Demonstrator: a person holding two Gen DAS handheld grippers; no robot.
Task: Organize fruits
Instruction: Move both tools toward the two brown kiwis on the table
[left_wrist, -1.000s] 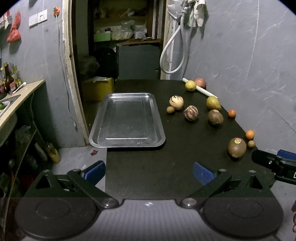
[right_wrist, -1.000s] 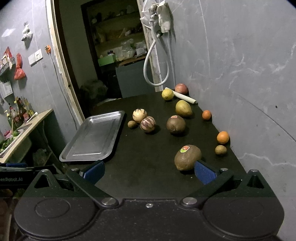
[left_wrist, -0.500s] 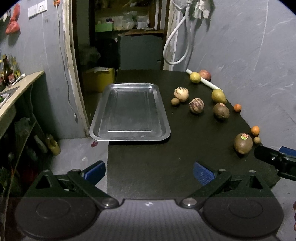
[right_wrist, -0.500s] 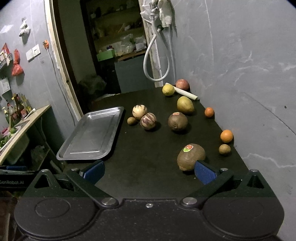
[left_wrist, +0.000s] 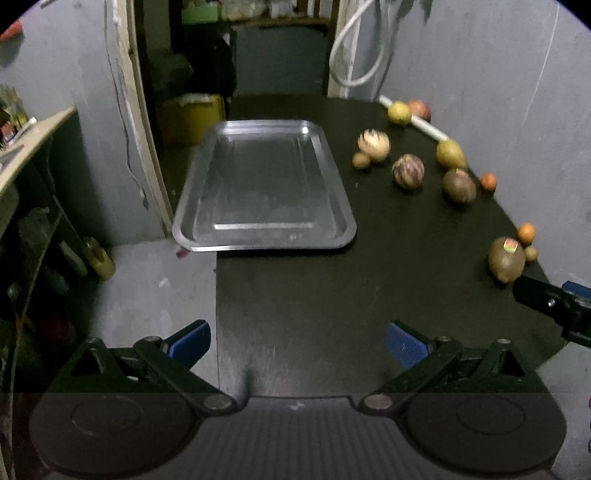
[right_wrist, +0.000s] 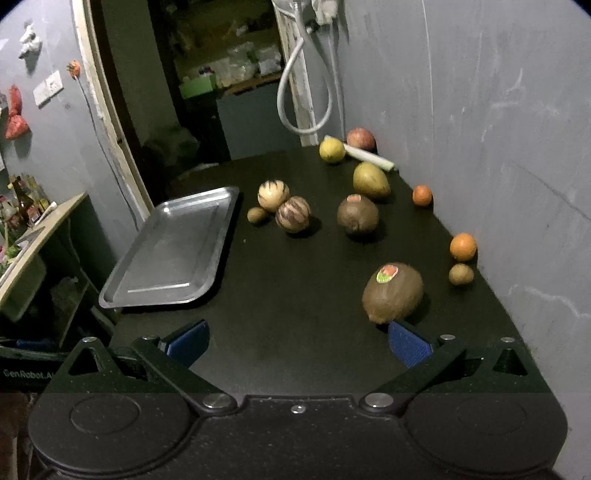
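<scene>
An empty steel tray (left_wrist: 264, 184) (right_wrist: 173, 247) lies at the left edge of the black table (left_wrist: 369, 288). Several fruits lie to its right: two striped melons (right_wrist: 293, 214), a yellow mango (right_wrist: 370, 181), a brown round fruit (right_wrist: 357, 215), small oranges (right_wrist: 463, 246), and a large brown kiwi with a sticker (right_wrist: 392, 291) (left_wrist: 506, 258). My right gripper (right_wrist: 297, 341) is open and empty, its right pad just short of the kiwi. My left gripper (left_wrist: 297, 341) is open and empty over the table's near edge.
A grey wall runs along the table's right side. A lemon (right_wrist: 331, 149), an apple (right_wrist: 361, 139) and a white stick (right_wrist: 369, 157) lie at the far end under a hanging hose (right_wrist: 295, 99). A counter with bottles (right_wrist: 26, 214) stands left, across a floor gap.
Both grippers have moved forward and tilted down toward the table. The kiwi now lies farther ahead of the right pad. Nothing was grasped.
</scene>
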